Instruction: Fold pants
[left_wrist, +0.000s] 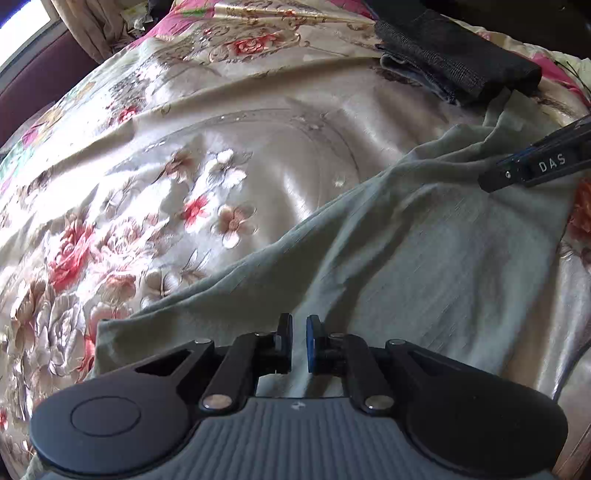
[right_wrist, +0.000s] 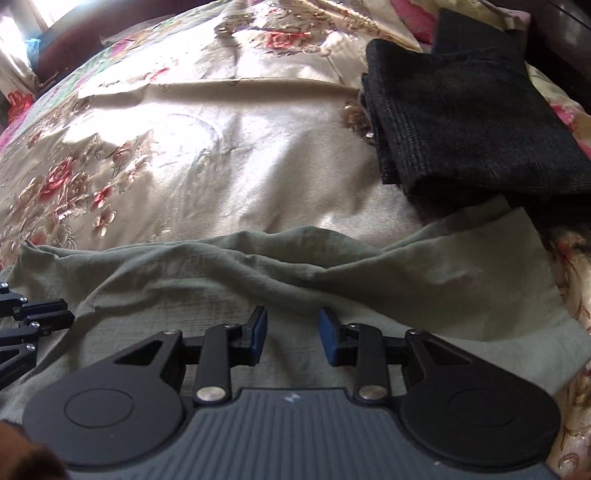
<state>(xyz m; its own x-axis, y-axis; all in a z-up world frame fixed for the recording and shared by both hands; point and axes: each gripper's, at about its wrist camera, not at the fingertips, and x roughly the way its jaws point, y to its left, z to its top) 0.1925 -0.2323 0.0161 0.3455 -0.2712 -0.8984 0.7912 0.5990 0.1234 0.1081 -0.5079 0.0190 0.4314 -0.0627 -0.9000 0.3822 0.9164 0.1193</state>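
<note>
Floral bedspread (left_wrist: 229, 122); folded dark garments (right_wrist: 472, 122).

The green pants (right_wrist: 295, 280) run under the right gripper's (right_wrist: 291, 332) body, hidden behind its fingers. Beyond the fingertips, the dark folded stack (right_wrist: 469, 125) is cut off by the right edge.

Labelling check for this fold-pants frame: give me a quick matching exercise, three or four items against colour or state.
Column 1:
1. pants
2. folded garment
3. bedspread
4. left gripper

Column 2:
A. floral, cream
B. nearly shut, holding nothing
C. grey-green, rumpled
D. dark, already folded

Pairs: 1-C, 2-D, 3-A, 4-B
</note>
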